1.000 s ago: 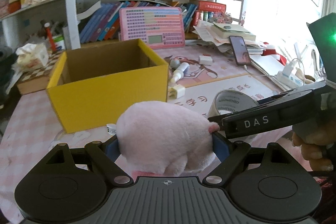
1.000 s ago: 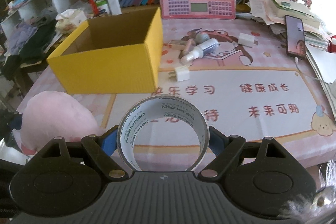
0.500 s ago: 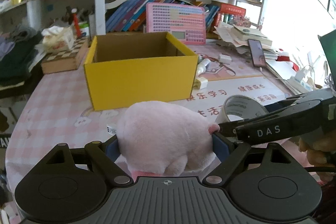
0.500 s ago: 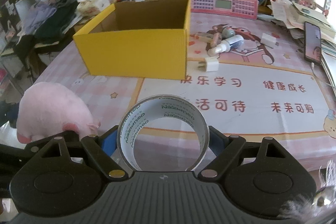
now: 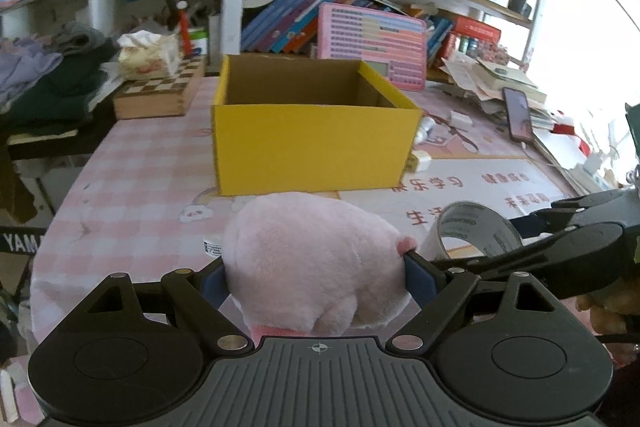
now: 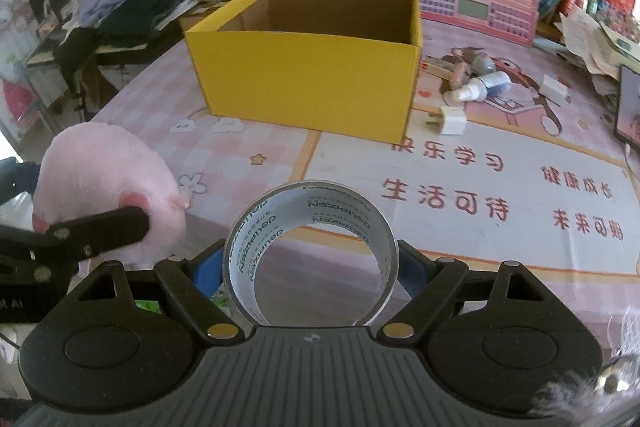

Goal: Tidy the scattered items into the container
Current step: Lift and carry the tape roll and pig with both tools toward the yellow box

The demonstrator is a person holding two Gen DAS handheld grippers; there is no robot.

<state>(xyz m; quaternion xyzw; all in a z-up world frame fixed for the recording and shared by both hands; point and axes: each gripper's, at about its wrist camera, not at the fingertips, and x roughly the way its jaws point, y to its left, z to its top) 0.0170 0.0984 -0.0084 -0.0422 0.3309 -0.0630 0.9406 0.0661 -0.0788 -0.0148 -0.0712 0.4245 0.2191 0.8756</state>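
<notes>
Yellow box (image 5: pixel 316 147) looms nearer; claws still clamp plush (image 5: pixel 316 267) and tape (image 6: pixel 312 251).

Surface: table with pink checked cloth (image 6: pixel 132 115) | on it: yellow box (image 6: pixel 308 75), white plug adapter (image 6: pixel 450 120), spray bottle (image 6: pixel 480 87), phone (image 5: pixel 518 115), chessboard box (image 5: pixel 160 93)

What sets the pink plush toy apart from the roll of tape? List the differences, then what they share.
The pink plush toy is soft, fuzzy and solid; the roll of tape is a stiff, hollow ring that you can see through.
The toy is plain pink; the tape is pale with green print inside.
The toy sits in the left gripper; the tape in the right gripper.
Both are held between fingers, short of the yellow box.
</notes>
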